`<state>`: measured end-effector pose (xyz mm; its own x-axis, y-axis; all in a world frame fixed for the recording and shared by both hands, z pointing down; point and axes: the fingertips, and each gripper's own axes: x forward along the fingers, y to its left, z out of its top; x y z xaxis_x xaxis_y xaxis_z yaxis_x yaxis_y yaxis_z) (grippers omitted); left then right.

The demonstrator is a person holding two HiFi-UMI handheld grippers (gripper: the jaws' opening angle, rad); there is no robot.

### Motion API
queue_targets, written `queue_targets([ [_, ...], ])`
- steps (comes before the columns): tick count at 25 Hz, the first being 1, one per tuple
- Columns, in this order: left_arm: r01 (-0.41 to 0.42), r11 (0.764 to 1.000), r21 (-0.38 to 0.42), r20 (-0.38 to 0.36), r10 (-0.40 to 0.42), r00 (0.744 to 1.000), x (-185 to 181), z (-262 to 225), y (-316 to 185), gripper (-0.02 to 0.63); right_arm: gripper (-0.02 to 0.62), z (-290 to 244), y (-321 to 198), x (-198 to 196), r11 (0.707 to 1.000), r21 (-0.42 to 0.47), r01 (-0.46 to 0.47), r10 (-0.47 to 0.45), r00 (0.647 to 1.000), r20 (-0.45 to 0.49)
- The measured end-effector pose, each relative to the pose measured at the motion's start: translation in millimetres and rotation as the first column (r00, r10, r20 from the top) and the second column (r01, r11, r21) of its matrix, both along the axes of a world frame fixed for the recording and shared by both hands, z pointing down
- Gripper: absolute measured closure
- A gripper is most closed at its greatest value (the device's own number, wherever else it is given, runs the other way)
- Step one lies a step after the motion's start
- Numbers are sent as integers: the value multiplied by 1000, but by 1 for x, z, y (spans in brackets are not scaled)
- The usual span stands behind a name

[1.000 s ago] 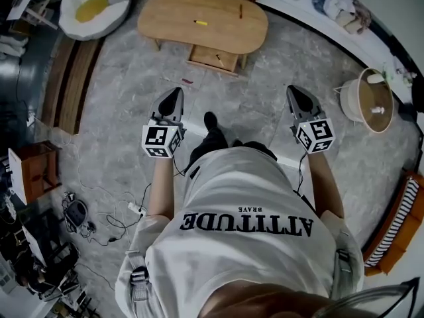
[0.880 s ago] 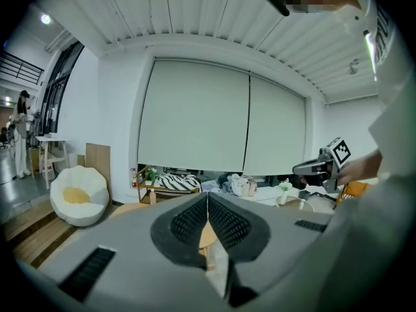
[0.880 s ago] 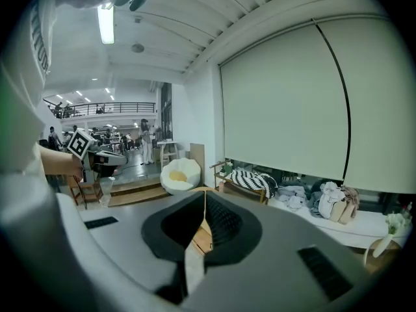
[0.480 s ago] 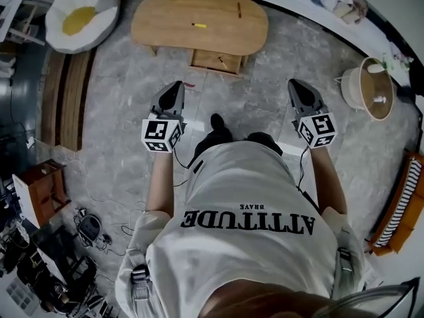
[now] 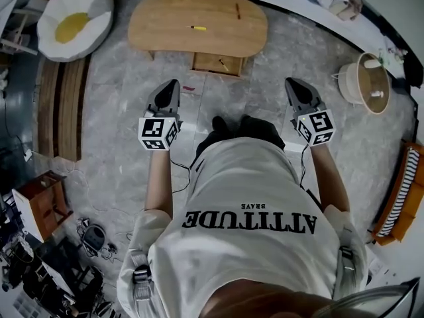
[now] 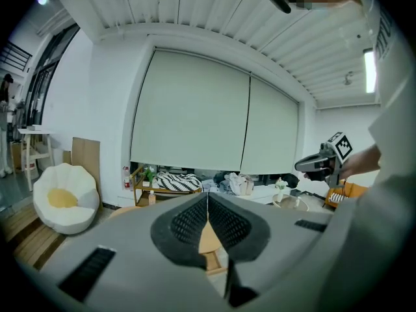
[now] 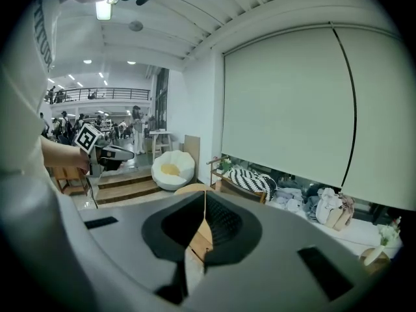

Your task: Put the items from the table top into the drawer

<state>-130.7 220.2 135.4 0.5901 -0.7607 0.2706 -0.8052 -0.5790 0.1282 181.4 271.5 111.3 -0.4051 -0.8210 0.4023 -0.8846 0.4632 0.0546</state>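
Wooden drawer (image 5: 207, 59) open, small stick (image 5: 224, 65) inside | yellow pen (image 5: 199, 28) on table (image 5: 162, 25) | left gripper (image 5: 173, 83), right gripper (image 5: 289, 82) pinched closed, empty

The worktop (image 5: 165, 25) and its drawer (image 5: 205, 61) are showing smooth pale wood; the floor (image 5: 119, 124) is looking like marbled grey stone.

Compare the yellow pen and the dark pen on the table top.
Colour: the yellow pen is bright, the dark pen reddish brown.
Pose: in the head view the yellow pen lies left to right, the dark pen runs nearly up and down.
Place: the yellow pen sits near the middle of the table, the dark pen toward its far right.
Both lie flat, untouched.
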Motion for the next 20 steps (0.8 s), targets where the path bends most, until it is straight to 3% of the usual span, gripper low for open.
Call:
queue_targets([
  [9, 29, 1000, -8, -31, -29, 999, -1, 4, 2, 584, 575, -7, -18, -11, 999, 1, 38, -38, 999, -24],
  [20, 65, 998, -8, 5, -65, 998, 1, 1, -38, 584, 575, 10, -72, -9, 998, -21, 67, -67, 997, 27],
])
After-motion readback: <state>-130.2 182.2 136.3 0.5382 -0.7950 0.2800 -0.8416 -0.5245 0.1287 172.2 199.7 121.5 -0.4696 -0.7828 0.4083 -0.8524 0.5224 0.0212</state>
